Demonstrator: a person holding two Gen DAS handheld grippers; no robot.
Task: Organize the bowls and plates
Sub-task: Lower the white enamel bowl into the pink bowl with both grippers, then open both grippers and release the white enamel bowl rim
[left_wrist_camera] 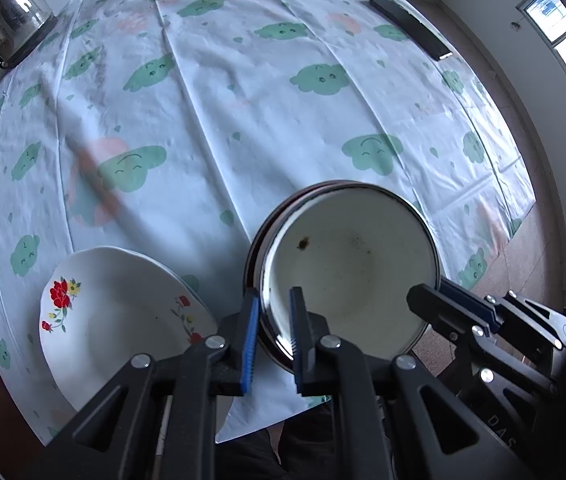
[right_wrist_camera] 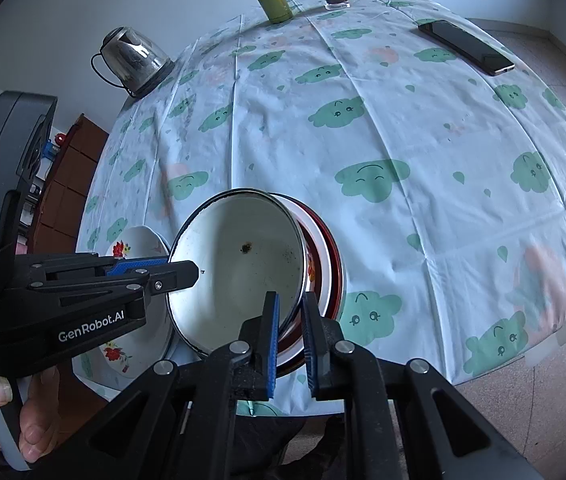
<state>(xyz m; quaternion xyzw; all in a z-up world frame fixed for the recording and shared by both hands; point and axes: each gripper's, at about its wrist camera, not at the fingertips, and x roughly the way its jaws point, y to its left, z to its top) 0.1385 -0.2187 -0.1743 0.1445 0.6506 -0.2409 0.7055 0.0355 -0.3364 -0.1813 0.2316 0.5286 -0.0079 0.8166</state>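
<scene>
Your left tool [left_wrist_camera: 275,332] and right tool [right_wrist_camera: 291,332] each pinch opposite rims of the stacked bowls [left_wrist_camera: 355,264], tilted above the surface's [left_wrist_camera: 243,100] near edge. Beside them lies the floral plate [left_wrist_camera: 115,312]; farther off, a kettle [right_wrist_camera: 135,60].

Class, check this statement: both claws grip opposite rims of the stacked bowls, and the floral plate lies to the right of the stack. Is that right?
Not quite. The floral plate lies to the left of the stacked bowls, not the right, as the left wrist view shows. The left claw and right claw do grip opposite rims.
</scene>
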